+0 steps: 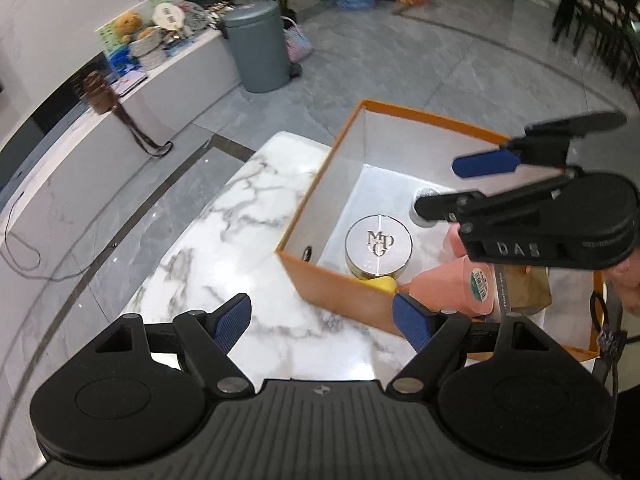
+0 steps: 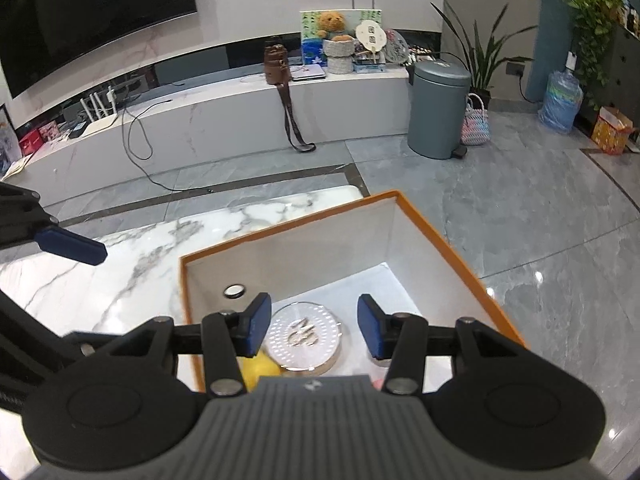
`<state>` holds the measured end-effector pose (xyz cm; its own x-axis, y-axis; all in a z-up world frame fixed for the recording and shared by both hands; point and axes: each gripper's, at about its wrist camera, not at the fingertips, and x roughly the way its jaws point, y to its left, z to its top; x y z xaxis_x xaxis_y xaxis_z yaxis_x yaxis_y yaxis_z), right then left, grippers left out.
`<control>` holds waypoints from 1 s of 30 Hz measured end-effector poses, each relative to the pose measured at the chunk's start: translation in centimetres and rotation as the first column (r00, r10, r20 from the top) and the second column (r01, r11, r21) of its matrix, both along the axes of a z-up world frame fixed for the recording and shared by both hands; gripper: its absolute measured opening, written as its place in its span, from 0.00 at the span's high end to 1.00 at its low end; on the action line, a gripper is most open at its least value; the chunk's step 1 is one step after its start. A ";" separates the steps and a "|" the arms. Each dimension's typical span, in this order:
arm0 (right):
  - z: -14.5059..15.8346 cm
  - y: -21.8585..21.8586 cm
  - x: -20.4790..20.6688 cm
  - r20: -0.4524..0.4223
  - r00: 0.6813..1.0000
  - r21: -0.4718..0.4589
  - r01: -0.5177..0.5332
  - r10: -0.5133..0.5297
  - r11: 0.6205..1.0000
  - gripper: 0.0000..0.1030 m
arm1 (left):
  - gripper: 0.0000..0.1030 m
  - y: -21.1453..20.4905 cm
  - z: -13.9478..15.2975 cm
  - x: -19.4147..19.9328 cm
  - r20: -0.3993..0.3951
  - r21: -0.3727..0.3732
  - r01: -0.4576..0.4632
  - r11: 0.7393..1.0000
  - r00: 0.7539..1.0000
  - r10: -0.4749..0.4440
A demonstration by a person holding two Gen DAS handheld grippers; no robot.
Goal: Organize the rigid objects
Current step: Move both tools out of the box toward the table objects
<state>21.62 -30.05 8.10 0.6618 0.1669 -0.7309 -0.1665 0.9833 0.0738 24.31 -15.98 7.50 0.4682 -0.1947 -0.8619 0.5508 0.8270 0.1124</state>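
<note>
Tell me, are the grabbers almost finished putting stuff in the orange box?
Looks nearly done. The orange box already holds a round silver compact, a pink cup and something yellow. The left gripper and right gripper are both open and empty. The marble table shows nothing left to pick up.

Round silver tin (image 1: 378,245) lid reads "MDG", stacked monogram. Right gripper (image 1: 444,184) body shows raised letters "DAS". Pink cup (image 1: 460,288) has a barcode sticker, digits too small to read.
</note>
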 end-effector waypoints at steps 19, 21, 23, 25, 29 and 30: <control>0.2 7.1 -6.1 0.074 0.985 -0.087 -0.151 0.157 0.985 0.47 | 0.08 10.0 -4.5 -7.8 0.061 -0.263 -0.271 0.926 0.953 0.297; -0.5 7.7 -7.1 0.062 0.983 -0.100 -0.167 0.174 0.981 0.47 | 0.08 10.5 -5.6 -8.4 0.055 -0.279 -0.297 0.913 0.945 0.324; -1.1 8.2 -8.1 0.052 0.980 -0.109 -0.184 0.191 0.977 0.47 | 0.08 11.0 -6.5 -8.7 0.033 -0.294 -0.310 0.904 0.942 0.333; -1.8 8.6 -8.9 0.043 0.978 -0.104 -0.197 0.202 0.975 0.47 | 0.08 11.2 -7.3 -8.7 0.016 -0.300 -0.316 0.900 0.942 0.336; -3.2 8.6 -10.4 0.026 0.979 -0.081 -0.199 0.202 0.977 0.47 | 0.08 11.3 -8.2 -8.9 0.018 -0.295 -0.314 0.902 0.942 0.334; -3.6 8.6 -10.9 0.027 0.981 -0.086 -0.189 0.192 0.978 0.47 | 0.08 11.3 -8.4 -8.9 0.020 -0.297 -0.318 0.900 0.941 0.339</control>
<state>10.75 -21.49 4.53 0.6489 0.2321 -0.7246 -0.3521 0.9358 -0.0156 15.37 -4.71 -0.90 0.6045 -0.2515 -0.7559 0.2416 0.9620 -0.1269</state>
